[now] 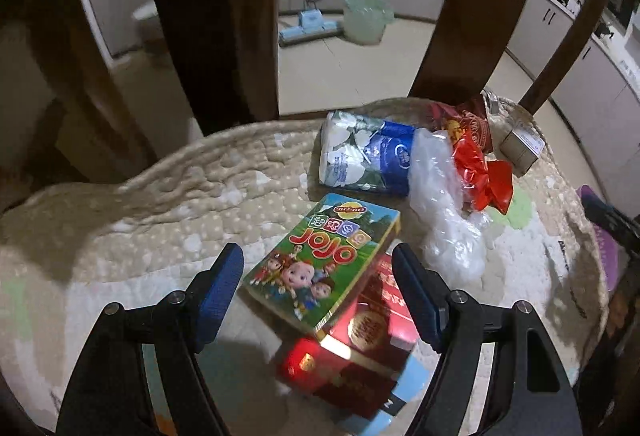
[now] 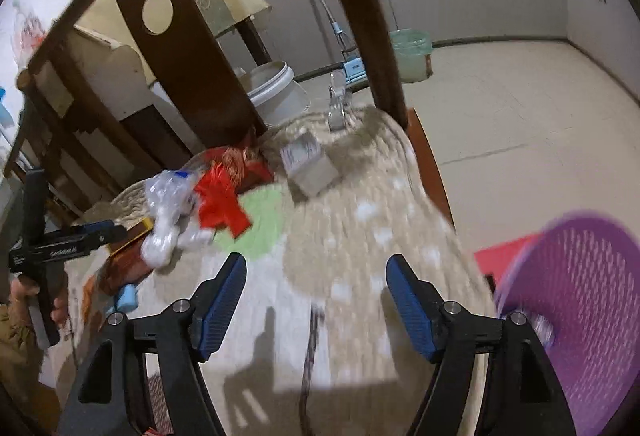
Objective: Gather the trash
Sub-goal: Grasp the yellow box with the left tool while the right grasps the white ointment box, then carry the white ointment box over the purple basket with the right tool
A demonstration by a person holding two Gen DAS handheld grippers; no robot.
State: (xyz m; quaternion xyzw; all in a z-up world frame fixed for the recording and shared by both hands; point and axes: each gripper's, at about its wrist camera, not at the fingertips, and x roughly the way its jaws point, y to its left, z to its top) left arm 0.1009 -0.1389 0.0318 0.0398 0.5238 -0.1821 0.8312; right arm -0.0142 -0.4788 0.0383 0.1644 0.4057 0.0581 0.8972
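Tongs released: left tongs [image 1: 318,278] straddle the cartoon box [image 1: 320,268], untouched; right tongs [image 2: 316,290] hover over quilted cushion [image 2: 360,196], empty.

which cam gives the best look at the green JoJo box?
Left wrist. The green JoJo box lies whole and sharp between the open left claw's fingers, leaning on a red box. The right wrist view is blurred and I can't make it out there.

The red box [image 1: 360,356] is half covered by the green carton [image 1: 320,268]. The purple basket [image 2: 576,312] is blurred and cut off by the right wrist view's edge.
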